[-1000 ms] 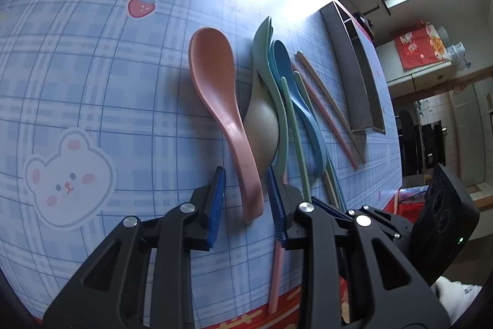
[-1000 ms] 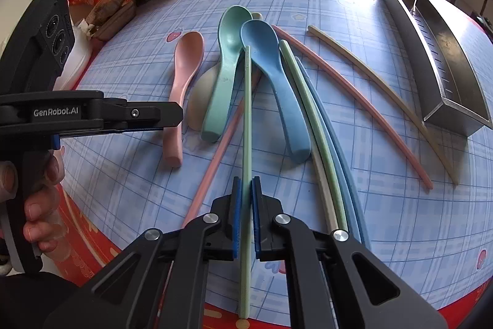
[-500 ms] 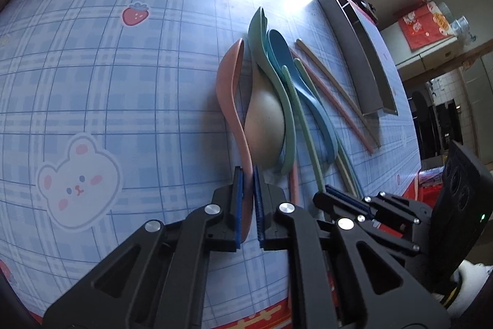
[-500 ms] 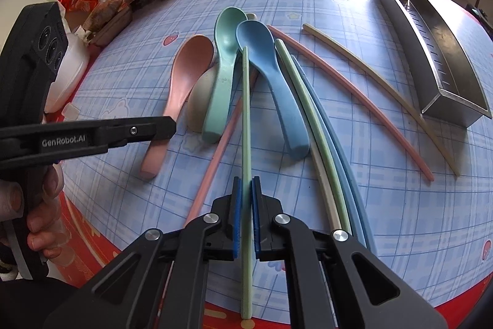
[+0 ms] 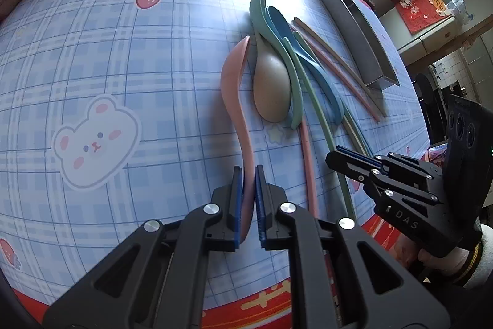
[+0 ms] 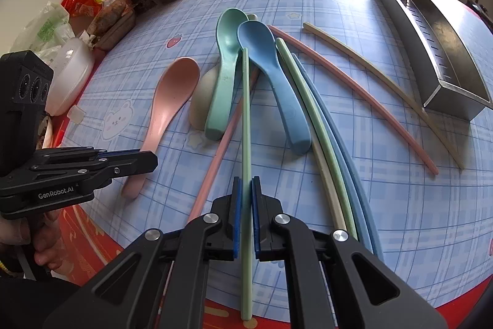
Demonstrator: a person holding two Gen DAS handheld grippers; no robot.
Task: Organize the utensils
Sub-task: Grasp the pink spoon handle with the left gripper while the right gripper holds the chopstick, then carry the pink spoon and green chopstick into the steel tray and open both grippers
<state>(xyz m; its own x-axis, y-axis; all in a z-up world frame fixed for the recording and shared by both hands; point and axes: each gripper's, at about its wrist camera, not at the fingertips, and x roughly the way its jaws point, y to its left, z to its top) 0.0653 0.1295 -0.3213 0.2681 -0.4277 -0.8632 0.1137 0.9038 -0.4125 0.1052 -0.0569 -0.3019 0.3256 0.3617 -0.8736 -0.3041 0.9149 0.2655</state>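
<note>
Left hand-held gripper [image 5: 249, 202]: pads pressed on the handle end of the pink spoon [image 5: 235, 100], which is tipped on its edge nearest the desk's red rim.
Right hand-held gripper [image 6: 245, 215]: pinching the green chopstick [image 6: 245, 125] low on its shaft; the far tip lies over the pile.
Step in hand: a judgement, lifting both pieces clear for the tray [image 6: 437, 51].
Pile, past both grips: beige spoon [image 5: 272, 88], green spoon [image 6: 225, 76] and blue spoon [image 6: 274, 73] overlap, with a pink chopstick [image 6: 215, 162] beneath.
How to lift: raise the green chopstick straight up so its tip does not drag the spoons; keep the pink spoon from swivelling in a grip so near its end.
Tray: beyond the pile, at the desk's far right, two long compartments, both seemingly empty.
Risk: loose chopsticks [image 6: 357, 88] lie between pile and tray; carry over them.
</note>
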